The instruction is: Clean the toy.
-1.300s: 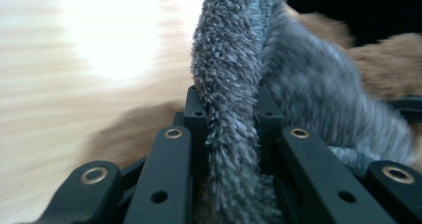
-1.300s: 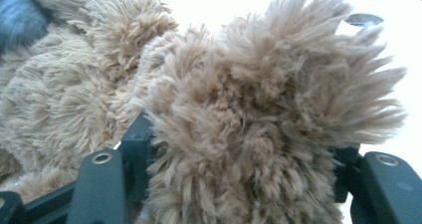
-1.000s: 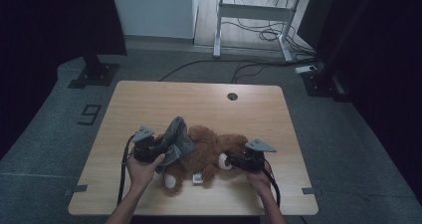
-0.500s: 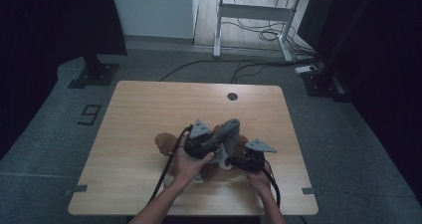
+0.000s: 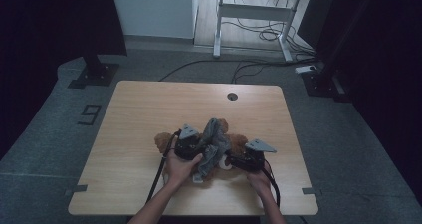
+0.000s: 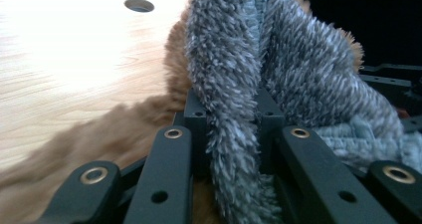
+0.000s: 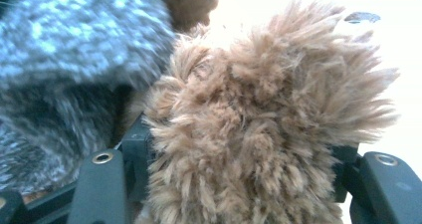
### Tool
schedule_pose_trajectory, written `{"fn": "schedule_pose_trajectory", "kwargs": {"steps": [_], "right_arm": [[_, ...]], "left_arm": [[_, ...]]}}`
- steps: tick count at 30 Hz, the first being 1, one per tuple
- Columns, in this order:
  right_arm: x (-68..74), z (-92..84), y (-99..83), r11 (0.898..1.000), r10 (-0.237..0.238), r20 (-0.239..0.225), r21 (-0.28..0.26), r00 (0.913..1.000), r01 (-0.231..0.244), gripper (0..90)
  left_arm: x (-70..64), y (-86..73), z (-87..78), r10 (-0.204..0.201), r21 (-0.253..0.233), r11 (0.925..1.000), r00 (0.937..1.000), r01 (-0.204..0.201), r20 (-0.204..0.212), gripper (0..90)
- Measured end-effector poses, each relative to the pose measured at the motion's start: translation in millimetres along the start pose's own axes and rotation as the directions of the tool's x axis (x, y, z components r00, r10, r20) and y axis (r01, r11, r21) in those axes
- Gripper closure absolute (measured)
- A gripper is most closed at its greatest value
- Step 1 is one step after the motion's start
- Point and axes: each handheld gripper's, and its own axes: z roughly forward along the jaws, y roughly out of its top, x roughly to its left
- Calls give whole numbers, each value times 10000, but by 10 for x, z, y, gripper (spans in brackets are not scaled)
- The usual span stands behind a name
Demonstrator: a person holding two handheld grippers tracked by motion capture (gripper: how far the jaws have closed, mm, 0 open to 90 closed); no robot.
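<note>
High view: a brown teddy bear [image 5: 234,147] lies on the wooden table [image 5: 149,114], near the person's edge, with a fuzzy grey cloth [image 5: 213,144] draped over its middle. It looks like a little piece of clothing or a blanket for the bear — I cannot tell which.

The left gripper [image 5: 191,147] sits just left of the cloth. In the left gripper view its jaws are squeezed tight on a fold of the grey cloth [image 6: 234,109], and the bear's brown fur [image 6: 124,129] lies right under it.

The right gripper [image 5: 234,160] is on the other side, low by the bear. In the right gripper view its jaws pinch a fluffy brown part of the bear [image 7: 259,129] — maybe a paw or an ear — and the grey cloth [image 7: 64,59] hangs close beside it.

So the step looks like dressing or covering the bear: one hand holds the bear, the other brings the cloth over. Next, I think the left hand must pull the cloth down over the held part, gently, while the right hand keeps the bear from sliding.
</note>
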Motion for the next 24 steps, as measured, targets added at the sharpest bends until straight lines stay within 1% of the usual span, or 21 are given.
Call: {"fn": "schedule_pose_trajectory", "kwargs": {"steps": [3,6,8,11,14,16,18,20,23,24], "right_arm": [[-1,1,0,10000,20,-17,-16,10000,-20,358],[-3,1,-1,10000,25,-28,-20,10000,-25,358],[-4,0,-1,10000,23,-32,-18,10000,-23,358],[-6,0,0,10000,22,-44,-22,10000,-22,357],[-4,1,0,10000,27,-51,-21,10000,-27,358],[-6,3,1,10000,40,-48,-26,10000,-40,357],[-7,4,1,10000,71,-37,-37,10000,-71,357],[-9,5,1,9999,97,-28,-47,9999,-97,358],[-17,11,1,9998,167,-67,-68,9998,-168,358],[-18,13,1,9998,177,-65,-74,9998,-177,358]], "left_arm": [[58,-49,-108,-37,-154,9999,10000,38,24,746],[107,-106,-219,-4,-323,9995,10000,2,-65,747],[141,-148,-288,85,-415,9991,9998,-93,-205,747],[228,-260,-427,-19,-676,9977,9994,-4,-351,750],[324,-372,-538,-207,-895,9959,9983,157,-552,753],[402,-420,-610,-362,-867,9958,9970,303,-682,753],[506,-463,-680,-493,-729,9964,9951,431,-857,754],[630,-508,-737,-788,-638,9953,9913,723,-1051,754],[814,-564,-779,-1325,-297,9911,9852,1300,-1088,753],[859,-574,-786,-1361,-224,9907,9831,1344,-1221,753]]}}
